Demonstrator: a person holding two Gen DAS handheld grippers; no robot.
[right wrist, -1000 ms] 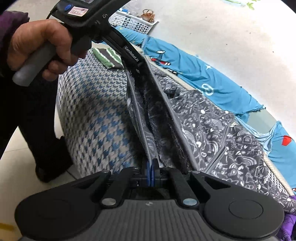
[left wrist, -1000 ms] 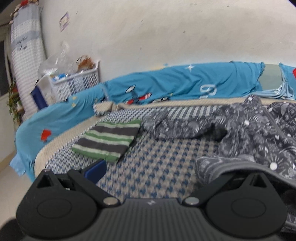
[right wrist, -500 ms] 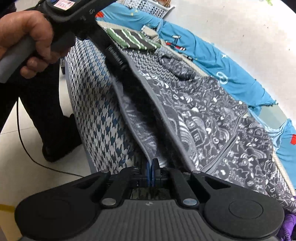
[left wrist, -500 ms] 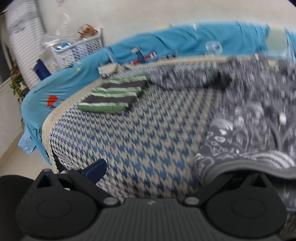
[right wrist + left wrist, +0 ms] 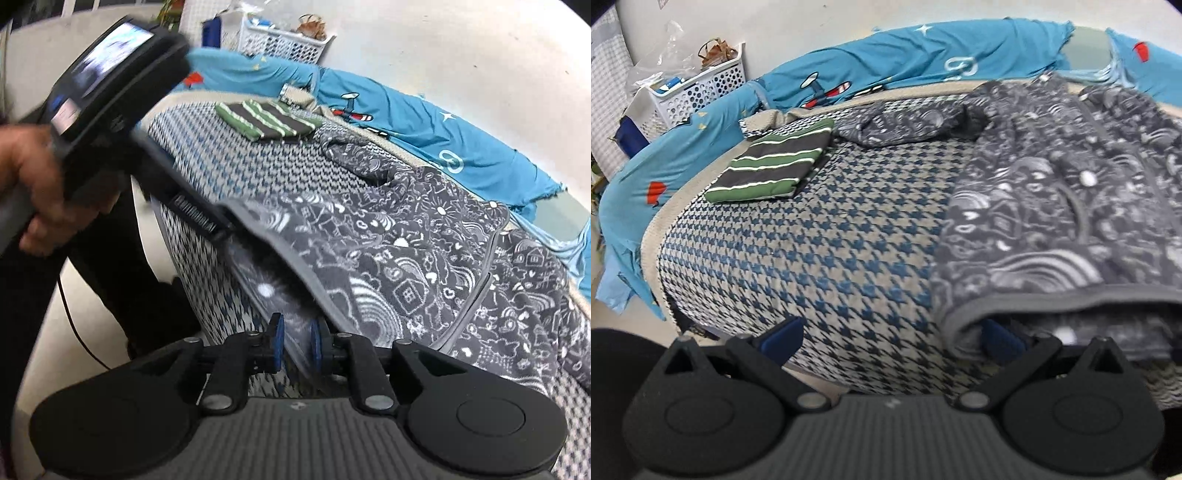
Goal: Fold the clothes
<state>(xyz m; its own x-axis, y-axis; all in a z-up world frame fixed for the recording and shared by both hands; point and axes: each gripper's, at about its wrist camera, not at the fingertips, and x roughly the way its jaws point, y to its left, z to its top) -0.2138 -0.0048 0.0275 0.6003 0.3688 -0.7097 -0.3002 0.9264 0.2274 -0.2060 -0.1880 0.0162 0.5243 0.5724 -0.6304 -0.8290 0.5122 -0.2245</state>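
Note:
A grey doodle-print garment (image 5: 1052, 192) lies spread over the right half of the houndstooth bed cover (image 5: 827, 240). Its hem at the front edge is draped over the right finger (image 5: 1001, 338) of my left gripper (image 5: 892, 336), which stands wide open. In the right wrist view the garment (image 5: 406, 258) runs from that hand-held left gripper (image 5: 218, 229) down to my right gripper (image 5: 296, 341). Its blue pads (image 5: 277, 341) stand slightly apart, with the hem edge between them. A folded green-and-grey striped garment (image 5: 772, 166) (image 5: 266, 120) lies at the far left of the bed.
A bright blue printed sheet (image 5: 905, 59) runs along the wall behind the bed. A white perforated basket (image 5: 701, 85) (image 5: 284, 40) stands at the back left. A person's hand (image 5: 33, 192), dark-clothed legs and a cable (image 5: 74, 325) are at the bed's front over the pale floor.
The right gripper's pads, pressed together on the hem before, have parted. Both grippers have come down toward the bed's front edge, and the garment now lies flatter on the cover.

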